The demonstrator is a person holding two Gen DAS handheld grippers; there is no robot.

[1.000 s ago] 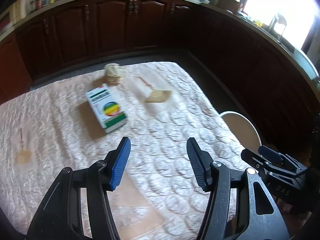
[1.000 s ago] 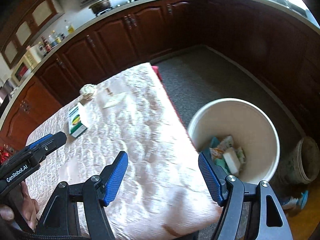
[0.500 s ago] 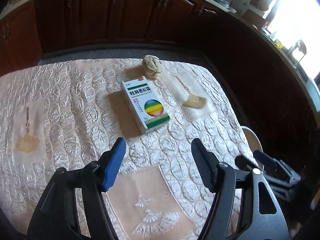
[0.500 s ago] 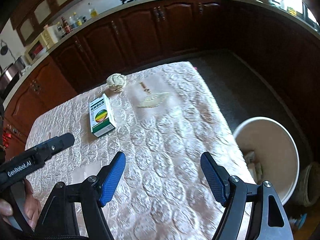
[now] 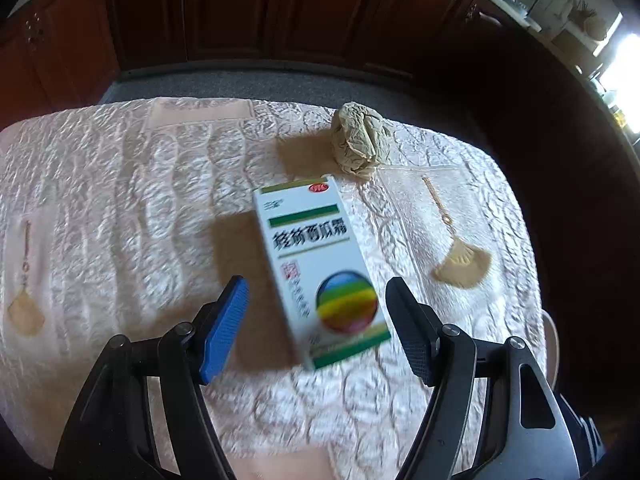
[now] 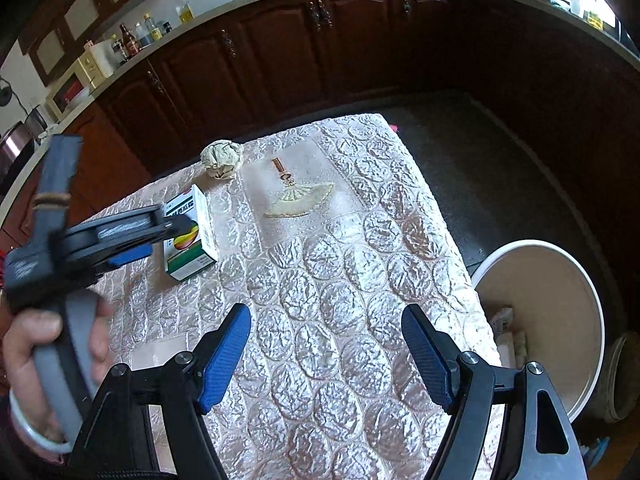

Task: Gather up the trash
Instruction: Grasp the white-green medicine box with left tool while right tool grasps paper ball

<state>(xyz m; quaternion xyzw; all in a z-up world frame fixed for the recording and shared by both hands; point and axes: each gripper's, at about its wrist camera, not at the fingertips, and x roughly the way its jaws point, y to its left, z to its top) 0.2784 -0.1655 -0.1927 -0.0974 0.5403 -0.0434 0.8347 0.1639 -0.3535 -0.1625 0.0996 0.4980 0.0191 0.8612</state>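
A white medicine box [image 5: 320, 264] with green stripes and a rainbow ball lies flat on the quilted tablecloth [image 5: 120, 200]. My left gripper [image 5: 316, 320] is open, its fingers either side of the box's near end, not touching. The box also shows in the right wrist view [image 6: 192, 236], with the left gripper [image 6: 160, 236] over it. A crumpled beige paper ball [image 5: 360, 144] lies just beyond the box; it also shows in the right wrist view [image 6: 222, 158]. My right gripper [image 6: 326, 344] is open and empty above the table's near part.
A white bin [image 6: 560, 320] with some trash inside stands on the floor by the table's right edge. Dark wooden cabinets [image 6: 280, 52] curve round behind the table. Embroidered fan patches [image 6: 298, 200] are part of the cloth.
My left gripper has moved forward and down until the box lies between its open fingers. My right gripper has swung left, from over the bin toward the table.
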